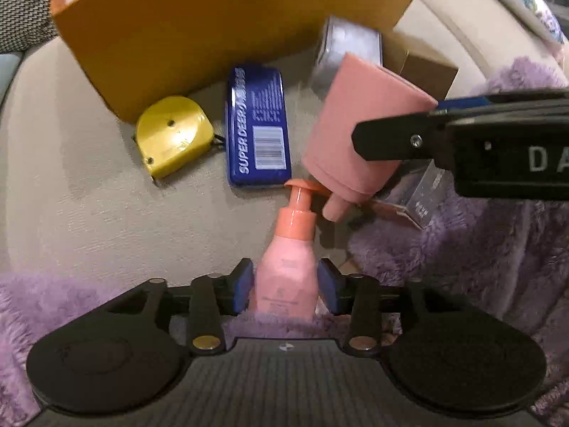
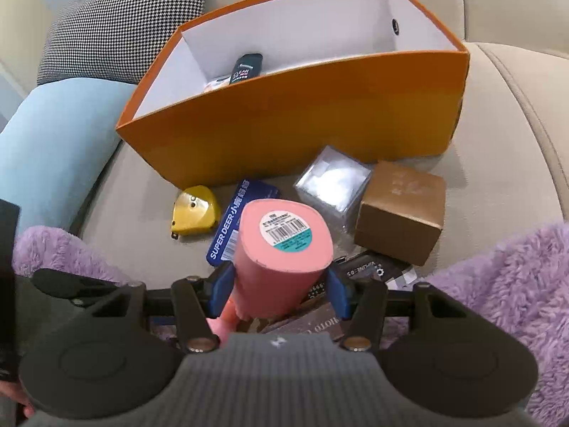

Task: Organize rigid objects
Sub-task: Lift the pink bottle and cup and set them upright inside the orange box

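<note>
My left gripper [image 1: 287, 284] points down and stands open around a small pink pump bottle [image 1: 288, 235] that lies on the purple blanket; its blue pads [image 1: 245, 283] flank the bottle's body without pressing it. My right gripper [image 2: 281, 279] is shut on a large pink bottle [image 2: 284, 245], held upside down with its barcoded base towards the camera. In the left wrist view that large pink bottle [image 1: 355, 131] hangs just above and to the right of the pump head, with one black finger [image 1: 391, 138] across it. The orange box [image 2: 302, 121] stands open behind.
On the beige sofa seat in front of the box lie a yellow tape measure [image 1: 174, 135], a blue tin [image 1: 258, 128], a clear plastic box [image 2: 334, 181] and a brown carton [image 2: 402, 213]. Dark flat packs [image 2: 366, 270] lie under the right gripper. A dark bottle [image 2: 247, 66] lies inside the orange box. Cushions [image 2: 124, 25] sit at the left.
</note>
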Motion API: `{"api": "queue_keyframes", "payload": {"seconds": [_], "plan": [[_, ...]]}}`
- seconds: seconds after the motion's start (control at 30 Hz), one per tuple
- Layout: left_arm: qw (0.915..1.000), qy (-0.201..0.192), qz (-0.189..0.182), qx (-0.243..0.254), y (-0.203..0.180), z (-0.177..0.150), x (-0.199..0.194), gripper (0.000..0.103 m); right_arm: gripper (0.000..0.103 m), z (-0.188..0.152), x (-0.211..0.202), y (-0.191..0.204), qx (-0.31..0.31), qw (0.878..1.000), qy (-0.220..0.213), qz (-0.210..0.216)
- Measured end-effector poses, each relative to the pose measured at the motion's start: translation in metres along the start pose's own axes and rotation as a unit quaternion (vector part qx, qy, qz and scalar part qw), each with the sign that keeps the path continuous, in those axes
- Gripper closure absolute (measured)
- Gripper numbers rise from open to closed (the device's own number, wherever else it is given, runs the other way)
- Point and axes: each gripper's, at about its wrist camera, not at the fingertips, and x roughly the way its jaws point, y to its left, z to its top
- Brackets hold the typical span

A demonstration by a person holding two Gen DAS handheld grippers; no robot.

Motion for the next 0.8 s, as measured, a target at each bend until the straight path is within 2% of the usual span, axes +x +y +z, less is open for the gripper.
{"api": "queue_keyframes", "payload": {"seconds": [0.17,0.33,0.53,0.8], "plan": [[0.9995,0.025,0.019,0.007,-0.006,0.003,0.021,0.050,0.046,-0.001,0.004,-0.001,-0.005,1.000,0.002,0.003],[0.9994,0.026,0.023,0.005,-0.010,0.003,0.028,0.052,0.046,-0.002,0.006,0.001,-0.020,1.000,0.001,0.005],[0.9996,-0.003,0.028,-0.007,-0.006,-0.006,0.015,0.053,0.046,-0.002,0.006,0.000,-0.019,1.000,-0.001,0.008],[0.9964,-0.066,0.000,-0.053,0.005,-0.022,-0.013,0.054,0.047,0.000,-0.005,-0.005,-0.010,0.999,-0.034,-0.018]]}}
